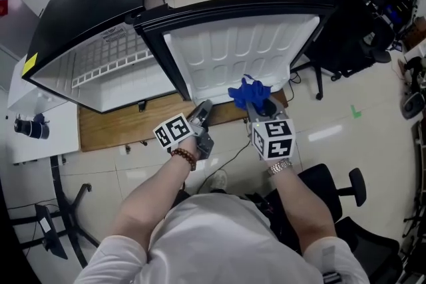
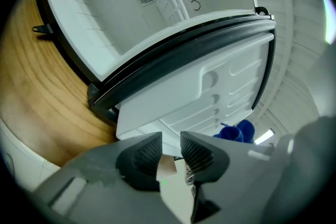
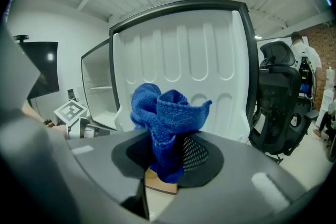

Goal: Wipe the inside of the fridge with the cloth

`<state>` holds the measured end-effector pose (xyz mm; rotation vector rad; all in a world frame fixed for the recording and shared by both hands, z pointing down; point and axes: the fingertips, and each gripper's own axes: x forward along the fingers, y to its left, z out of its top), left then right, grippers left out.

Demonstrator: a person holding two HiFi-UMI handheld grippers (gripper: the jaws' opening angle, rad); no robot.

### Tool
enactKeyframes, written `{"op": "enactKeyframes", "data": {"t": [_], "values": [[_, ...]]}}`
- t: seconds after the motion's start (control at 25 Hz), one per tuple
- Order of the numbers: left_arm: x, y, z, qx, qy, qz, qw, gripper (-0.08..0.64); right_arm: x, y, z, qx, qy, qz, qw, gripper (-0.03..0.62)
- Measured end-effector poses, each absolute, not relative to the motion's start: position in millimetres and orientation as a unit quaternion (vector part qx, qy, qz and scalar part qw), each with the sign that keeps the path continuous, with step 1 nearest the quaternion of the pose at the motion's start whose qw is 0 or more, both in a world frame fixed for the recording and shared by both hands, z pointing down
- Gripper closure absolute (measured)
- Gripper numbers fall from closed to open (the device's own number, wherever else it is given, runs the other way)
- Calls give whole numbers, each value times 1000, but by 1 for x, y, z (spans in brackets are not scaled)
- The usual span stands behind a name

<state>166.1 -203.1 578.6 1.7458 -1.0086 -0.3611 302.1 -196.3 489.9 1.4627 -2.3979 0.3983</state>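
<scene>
The fridge (image 1: pixel 113 70) fills the upper left of the head view. Its white cavity and wire shelf are exposed, so the opening step looks finished. Its door (image 1: pixel 233 50) stands swung wide across the upper middle, with the ribbed white liner facing me. The fridge rests on a wooden board (image 1: pixel 113 126) on the floor.

My left tongs (image 1: pixel 203 113) sit low in the centre, by the door's lower edge. In the left gripper view their jaws stand slightly spread with nothing between them, so that hand is free.

My right tongs (image 1: pixel 256 106), just right of centre, are pinching the blue cloth (image 1: pixel 247 91), which bunches up above the jaws. The cloth is in front of the door liner, near its lower edge, but I cannot tell whether it touches. It is well apart from the cavity at upper left.

As I judge it, the fridge is open and the cloth is gripped, but wiping the inside has not begun. The walls, shelf and floor of the cavity all remain.
</scene>
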Motion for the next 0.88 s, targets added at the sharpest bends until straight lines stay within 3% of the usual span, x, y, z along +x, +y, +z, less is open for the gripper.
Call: {"op": "enactKeyframes", "data": {"t": [0.2, 0.4, 0.68, 0.88], "values": [[169, -184, 566, 748, -403, -120, 513, 460, 273, -190, 476, 484, -853, 132, 145, 486], [143, -166, 534, 779, -414, -98, 461, 460, 228, -176, 453, 450, -876, 116, 130, 486], [65, -157, 474, 806, -484, -66, 336, 465, 154, -164, 423, 404, -902, 91, 119, 485], [1, -133, 430, 818, -524, -24, 237, 520, 93, -140, 408, 387, -911, 83, 117, 485]]}}
